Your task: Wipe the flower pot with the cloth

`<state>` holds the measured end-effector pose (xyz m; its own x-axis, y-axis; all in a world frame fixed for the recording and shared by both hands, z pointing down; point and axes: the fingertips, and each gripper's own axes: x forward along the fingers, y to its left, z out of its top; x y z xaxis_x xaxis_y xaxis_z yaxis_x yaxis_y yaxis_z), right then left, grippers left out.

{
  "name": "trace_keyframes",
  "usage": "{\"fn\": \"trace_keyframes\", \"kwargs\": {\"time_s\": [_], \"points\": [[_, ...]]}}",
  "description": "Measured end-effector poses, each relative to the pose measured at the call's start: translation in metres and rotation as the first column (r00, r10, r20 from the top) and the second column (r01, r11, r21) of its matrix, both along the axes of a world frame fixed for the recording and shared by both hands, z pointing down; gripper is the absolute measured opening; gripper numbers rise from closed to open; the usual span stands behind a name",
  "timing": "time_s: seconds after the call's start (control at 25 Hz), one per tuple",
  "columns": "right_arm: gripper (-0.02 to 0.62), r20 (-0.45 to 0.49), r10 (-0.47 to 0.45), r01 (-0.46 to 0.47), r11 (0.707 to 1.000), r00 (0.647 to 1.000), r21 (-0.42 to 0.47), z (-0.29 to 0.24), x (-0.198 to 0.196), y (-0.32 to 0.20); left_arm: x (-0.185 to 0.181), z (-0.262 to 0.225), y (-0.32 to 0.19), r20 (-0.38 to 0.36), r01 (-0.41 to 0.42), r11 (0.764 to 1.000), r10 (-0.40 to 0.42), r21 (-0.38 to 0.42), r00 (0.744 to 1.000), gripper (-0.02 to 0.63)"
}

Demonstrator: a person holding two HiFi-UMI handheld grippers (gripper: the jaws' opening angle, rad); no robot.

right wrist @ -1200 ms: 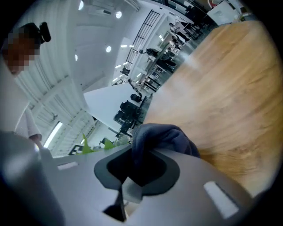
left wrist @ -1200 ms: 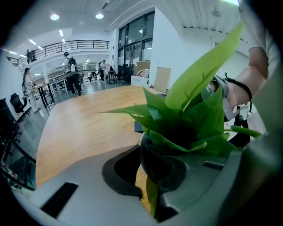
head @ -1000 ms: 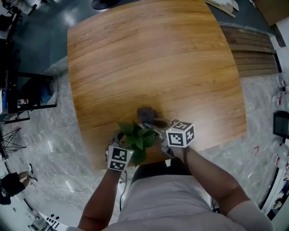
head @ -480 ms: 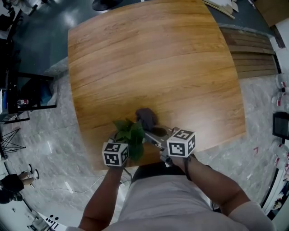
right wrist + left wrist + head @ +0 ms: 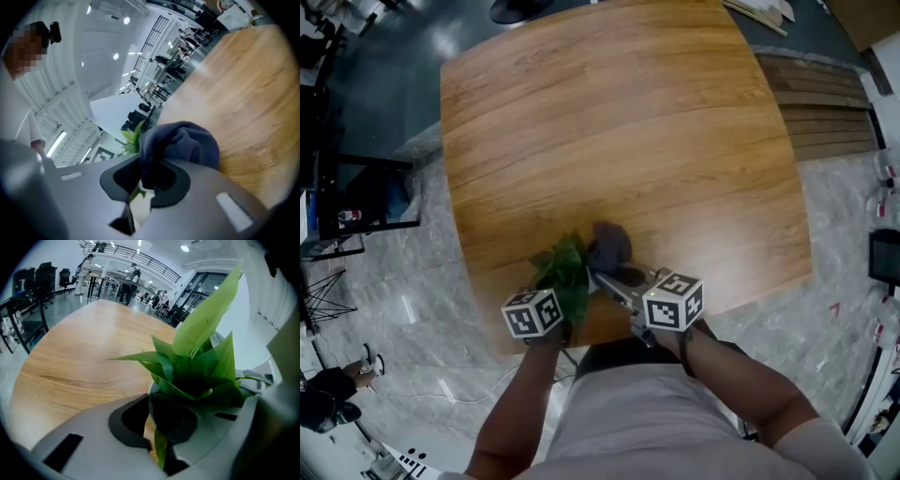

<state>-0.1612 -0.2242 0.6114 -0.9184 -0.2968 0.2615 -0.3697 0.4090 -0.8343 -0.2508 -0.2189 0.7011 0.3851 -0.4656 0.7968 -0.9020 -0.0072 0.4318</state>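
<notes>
The flower pot (image 5: 163, 414) holds a green leafy plant (image 5: 197, 366).

Bright, even overhead light fills the head view. The brown wooden bench (image 5: 619, 122) has a soft sheen and only small, faint shadows, while the glossy dark floor (image 5: 450, 42) carries pale glare. Fisheye distortion bows the bench's edges. Both gripper views are ringed by black corners. In the left gripper view the green pointed leaves (image 5: 197, 357) glow, slightly soft, against a blown-out white background. In the right gripper view the round ceiling lamps (image 5: 126, 20) flare and the dark blue cloth (image 5: 180, 145) is blurred.
</notes>
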Motion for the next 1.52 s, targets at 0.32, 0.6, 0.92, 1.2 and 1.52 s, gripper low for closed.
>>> {"fn": "trace_keyframes", "kwargs": {"time_s": [0.32, 0.6, 0.92, 1.2, 1.52], "points": [[0.037, -0.068, 0.101, -0.105, 0.993, 0.993, -0.057, 0.047, 0.030, -0.011, 0.000, 0.000, -0.001, -0.036, 0.037, 0.999, -0.038, -0.022, 0.999, 0.029], [0.037, -0.200, 0.130, -0.144, 0.988, 0.971, -0.057, 0.084, 0.052, -0.025, 0.012, -0.017, -0.009, -0.080, 0.044, 0.999, -0.044, -0.004, 0.996, 0.023], [0.037, -0.327, 0.123, -0.103, 0.992, 0.937, 0.076, 0.077, 0.059, -0.033, 0.025, -0.032, -0.009, -0.121, -0.001, 0.999, 0.005, 0.037, 0.993, 0.044], [0.037, -0.443, 0.206, -0.086, 0.957, 0.872, 0.277, 0.044, 0.081, -0.048, 0.033, -0.043, -0.007, -0.151, -0.005, 0.998, 0.014, 0.063, 0.988, 0.079], [0.037, -0.488, 0.305, -0.053, 0.884, 0.818, 0.465, -0.010, 0.109, -0.061, 0.039, -0.061, -0.001, -0.163, -0.001, 0.995, 0.018, 0.105, 0.986, 0.103]]}}
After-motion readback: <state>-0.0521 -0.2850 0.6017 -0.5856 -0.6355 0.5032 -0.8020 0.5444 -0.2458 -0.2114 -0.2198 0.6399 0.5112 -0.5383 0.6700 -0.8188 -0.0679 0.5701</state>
